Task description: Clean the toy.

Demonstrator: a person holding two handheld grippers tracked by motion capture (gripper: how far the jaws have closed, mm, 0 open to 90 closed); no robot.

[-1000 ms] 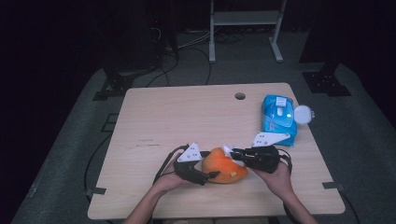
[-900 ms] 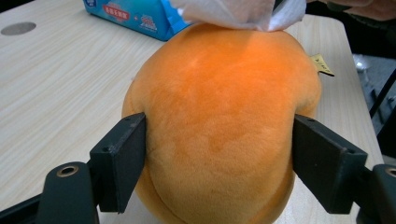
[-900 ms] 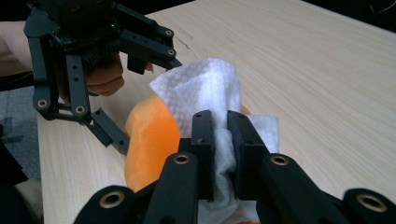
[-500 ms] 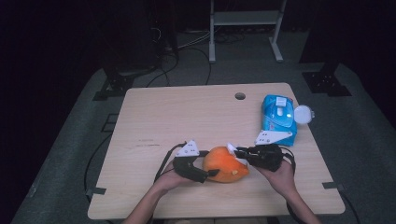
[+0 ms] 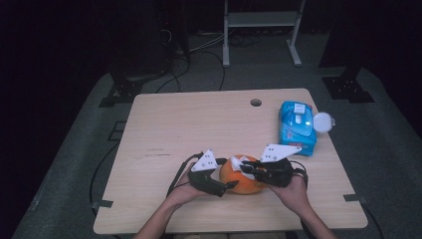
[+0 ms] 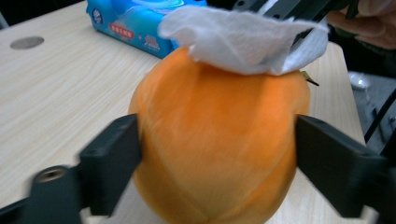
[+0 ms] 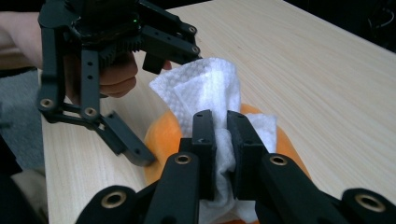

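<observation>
Near the table's [image 5: 164,119] front edge, the left gripper [image 5: 225,186] clamps its jaws on the orange fruit [image 6: 219,144], steadying it so the right gripper [image 7: 223,140], pinching a white wipe [image 7: 205,88], can rub its top.

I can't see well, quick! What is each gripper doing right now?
Left gripper: closed on the round orange plush fruit, one jaw on each side.
Right gripper: closed on the white paper wipe, resting on the fruit.
</observation>
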